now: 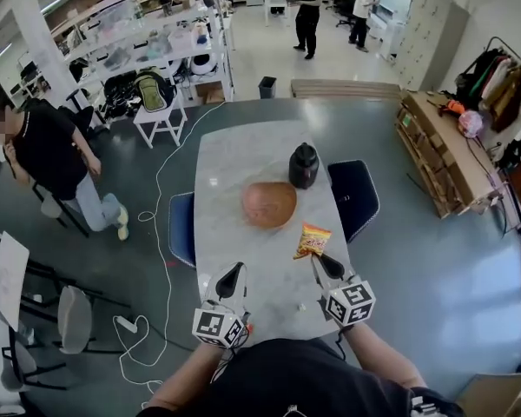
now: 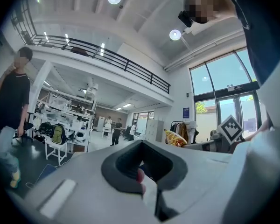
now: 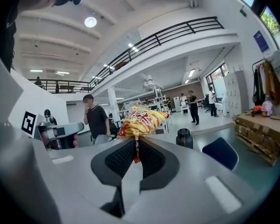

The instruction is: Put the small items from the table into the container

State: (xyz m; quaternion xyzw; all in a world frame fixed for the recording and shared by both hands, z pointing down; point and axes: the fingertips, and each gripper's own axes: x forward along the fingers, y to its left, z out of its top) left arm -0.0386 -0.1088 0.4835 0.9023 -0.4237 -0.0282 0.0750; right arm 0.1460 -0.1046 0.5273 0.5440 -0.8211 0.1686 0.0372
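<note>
A yellow-and-red snack bag (image 1: 313, 240) hangs above the near part of the white marble table (image 1: 234, 159). My right gripper (image 1: 319, 261) is shut on the bag's lower edge. In the right gripper view the snack bag (image 3: 142, 120) stands up from between the pads of that gripper (image 3: 136, 146). A brown bowl-shaped container (image 1: 268, 203) sits mid-table, just beyond the bag. My left gripper (image 1: 233, 274) hovers over the near left of the table with its jaws together. In the left gripper view a small pink thing (image 2: 140, 176) shows pinched between them; what it is I cannot tell.
A black jug (image 1: 303, 165) stands behind the container. Dark blue chairs flank the table at left (image 1: 181, 228) and right (image 1: 354, 196). A person in black (image 1: 48, 155) stands at far left near a white cable (image 1: 161, 233) on the floor. Shelving and stacked pallets (image 1: 438, 150) line the room.
</note>
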